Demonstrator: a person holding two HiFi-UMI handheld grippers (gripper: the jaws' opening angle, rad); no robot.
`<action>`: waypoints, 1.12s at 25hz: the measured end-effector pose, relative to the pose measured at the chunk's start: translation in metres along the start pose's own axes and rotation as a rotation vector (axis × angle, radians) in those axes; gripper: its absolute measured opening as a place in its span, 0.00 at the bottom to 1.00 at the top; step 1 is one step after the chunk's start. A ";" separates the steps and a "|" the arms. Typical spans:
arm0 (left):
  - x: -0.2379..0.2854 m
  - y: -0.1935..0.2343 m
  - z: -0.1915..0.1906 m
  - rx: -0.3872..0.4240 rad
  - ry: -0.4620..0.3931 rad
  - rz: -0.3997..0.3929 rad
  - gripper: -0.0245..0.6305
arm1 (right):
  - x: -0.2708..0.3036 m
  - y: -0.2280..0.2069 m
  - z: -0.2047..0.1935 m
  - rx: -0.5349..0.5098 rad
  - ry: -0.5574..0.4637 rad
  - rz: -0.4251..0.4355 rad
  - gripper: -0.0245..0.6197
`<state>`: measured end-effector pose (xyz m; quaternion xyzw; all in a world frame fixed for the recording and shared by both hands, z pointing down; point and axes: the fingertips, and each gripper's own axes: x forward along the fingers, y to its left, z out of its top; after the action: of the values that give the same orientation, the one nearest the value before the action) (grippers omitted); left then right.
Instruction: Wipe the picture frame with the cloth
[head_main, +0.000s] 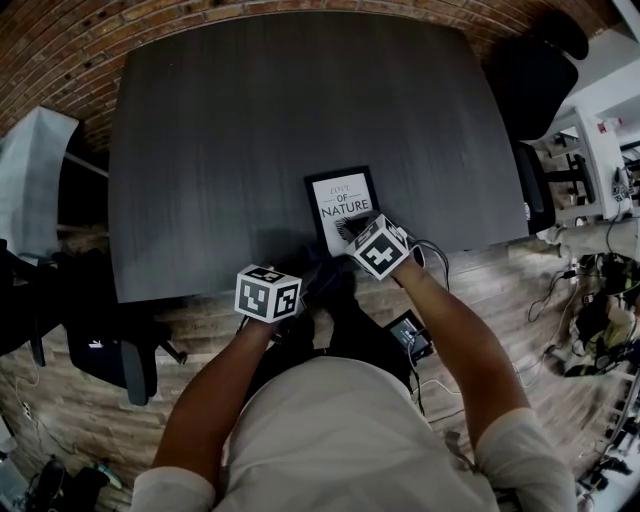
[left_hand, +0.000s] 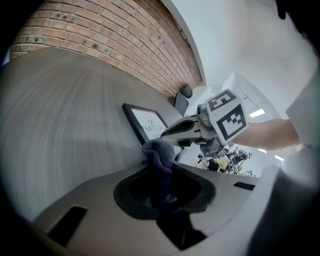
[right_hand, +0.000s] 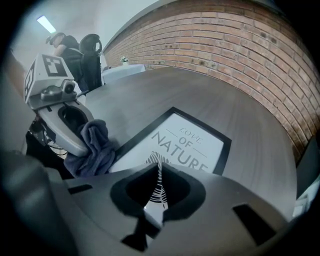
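Observation:
A black picture frame (head_main: 340, 203) with a white "NATURE" print lies near the front edge of the dark table (head_main: 250, 130). My right gripper (head_main: 354, 233) comes steeply down onto its near edge; in the right gripper view the jaws of the right gripper (right_hand: 157, 194) are shut on the picture frame (right_hand: 192, 142). Just left of the frame's near corner, my left gripper (head_main: 312, 277) is shut on a bunched dark blue-grey cloth (left_hand: 159, 154). The cloth (right_hand: 94, 149) hangs beside the frame's left edge. In the left gripper view the frame (left_hand: 145, 122) lies just beyond the cloth.
A black office chair (head_main: 535, 80) stands at the table's far right and a dark chair (head_main: 100, 350) at the near left. Cables and gear (head_main: 595, 310) lie on the floor at the right. A brick wall (right_hand: 240, 45) runs behind the table.

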<state>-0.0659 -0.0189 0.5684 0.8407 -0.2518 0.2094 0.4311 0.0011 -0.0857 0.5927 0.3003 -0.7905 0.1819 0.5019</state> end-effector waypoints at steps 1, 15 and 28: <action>-0.001 -0.002 -0.003 0.005 0.010 -0.010 0.16 | 0.000 -0.001 0.001 0.001 -0.003 -0.003 0.09; -0.044 -0.044 -0.027 0.089 0.005 -0.195 0.16 | -0.043 0.006 0.010 0.215 -0.172 -0.021 0.23; -0.157 -0.072 0.011 0.011 -0.380 -0.156 0.16 | -0.169 0.029 0.003 0.228 -0.465 -0.116 0.21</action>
<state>-0.1440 0.0462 0.4287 0.8844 -0.2617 0.0143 0.3862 0.0333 -0.0164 0.4397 0.4337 -0.8403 0.1668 0.2793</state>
